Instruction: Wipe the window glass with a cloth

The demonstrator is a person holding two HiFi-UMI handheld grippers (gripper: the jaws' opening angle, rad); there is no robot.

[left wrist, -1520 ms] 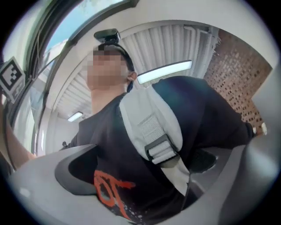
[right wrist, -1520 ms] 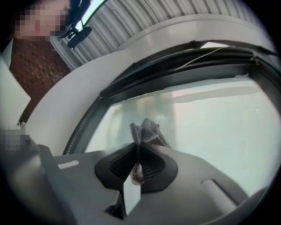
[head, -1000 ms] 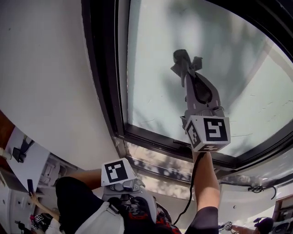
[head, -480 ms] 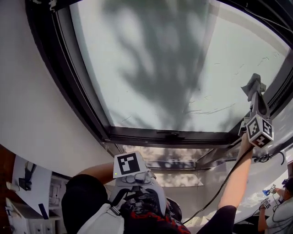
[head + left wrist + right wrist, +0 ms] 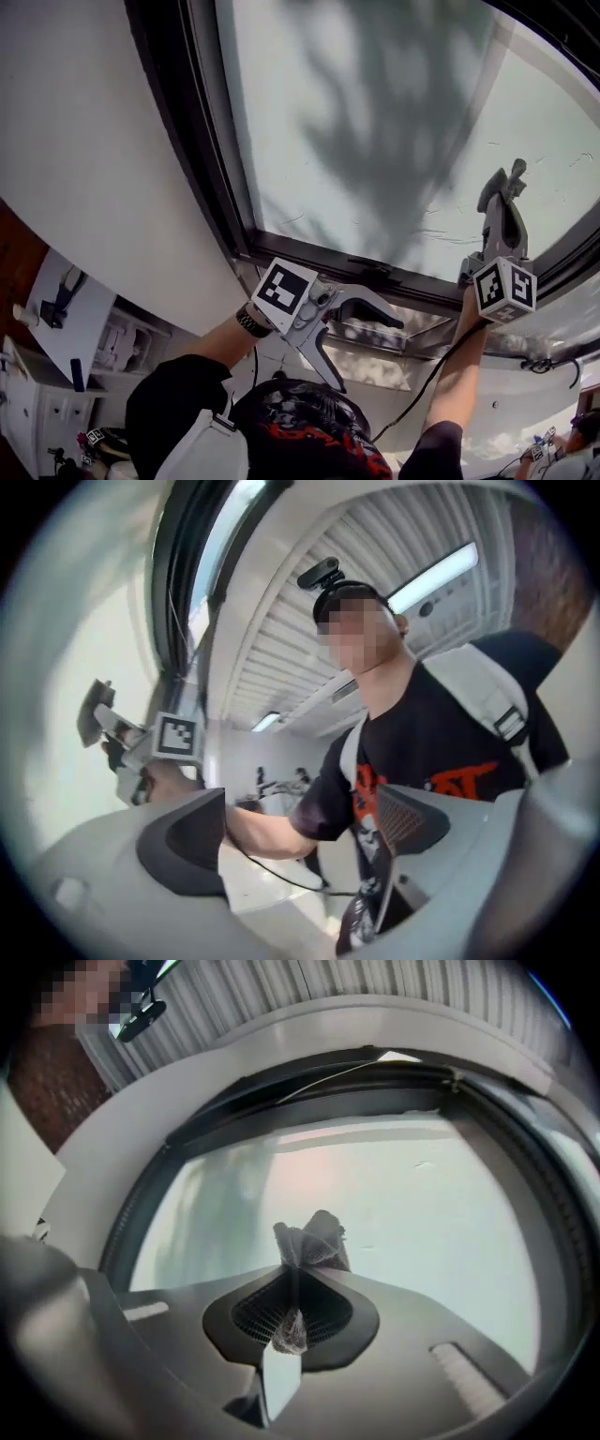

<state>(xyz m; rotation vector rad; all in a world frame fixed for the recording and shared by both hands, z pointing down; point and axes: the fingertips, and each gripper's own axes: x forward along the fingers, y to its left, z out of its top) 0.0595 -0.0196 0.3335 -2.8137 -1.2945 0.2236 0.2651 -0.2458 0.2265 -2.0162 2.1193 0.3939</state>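
Note:
The window glass (image 5: pixel 375 122) fills the upper head view inside a dark frame (image 5: pixel 187 150). My right gripper (image 5: pixel 501 192) is raised at its lower right, shut on a crumpled grey cloth (image 5: pixel 503 180). In the right gripper view the cloth (image 5: pixel 309 1239) sticks out past the pinched jaws (image 5: pixel 298 1274) towards the glass (image 5: pixel 403 1194); I cannot tell whether it touches. My left gripper (image 5: pixel 368 354) is held low below the sill, pointing right. It is open, its jaws have just been closing, and nothing is between them (image 5: pixel 295 841). Its view faces the person and the right gripper (image 5: pixel 141 747).
A white wall (image 5: pixel 75 150) lies left of the window, with a printed sheet (image 5: pixel 56 305) lower down. A black cable (image 5: pixel 427 384) hangs from the right gripper along the arm. Below the frame runs a pale sill (image 5: pixel 394 337). Another person (image 5: pixel 574 433) is at the bottom right.
The left gripper has swung out from the person's chest to the right, so its jaws now show. The right gripper, still shut on the cloth, has moved from mid-glass to the lower right.

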